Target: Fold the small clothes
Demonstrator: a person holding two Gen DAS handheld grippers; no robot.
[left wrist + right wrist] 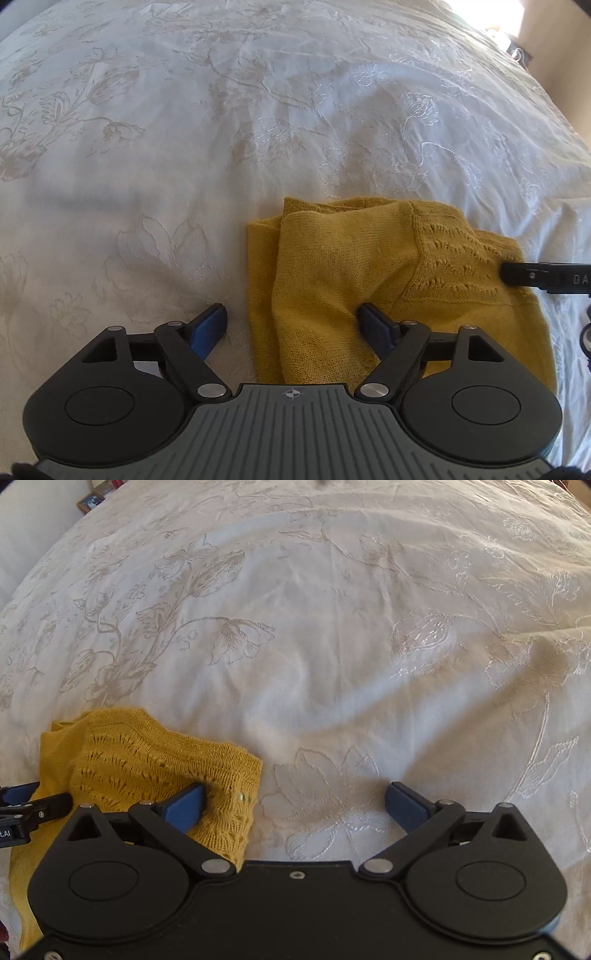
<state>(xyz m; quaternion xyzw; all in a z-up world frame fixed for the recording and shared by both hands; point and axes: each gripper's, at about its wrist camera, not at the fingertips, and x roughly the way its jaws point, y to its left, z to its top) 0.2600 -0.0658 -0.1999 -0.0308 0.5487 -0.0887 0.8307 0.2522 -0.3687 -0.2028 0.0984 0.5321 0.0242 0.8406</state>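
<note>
A mustard-yellow knit garment (351, 266) lies folded on the white bed cover (221, 129). My left gripper (291, 321) is open, its right finger over the garment and its left finger over the cover, straddling the garment's left edge. My right gripper (295, 801) is open, straddling the garment's right edge; the garment (147, 760) has a lacy panel there, and the left finger rests on it. The right gripper's finger also shows at the right in the left wrist view (532, 277). The left gripper shows at the left edge of the right wrist view (22, 805).
The bed cover (332, 646) is white with embroidered flowers, softly wrinkled, and spreads far ahead and to both sides. A small framed picture (90, 500) stands beyond the bed's far left corner. Bright light falls at the far right corner (491, 18).
</note>
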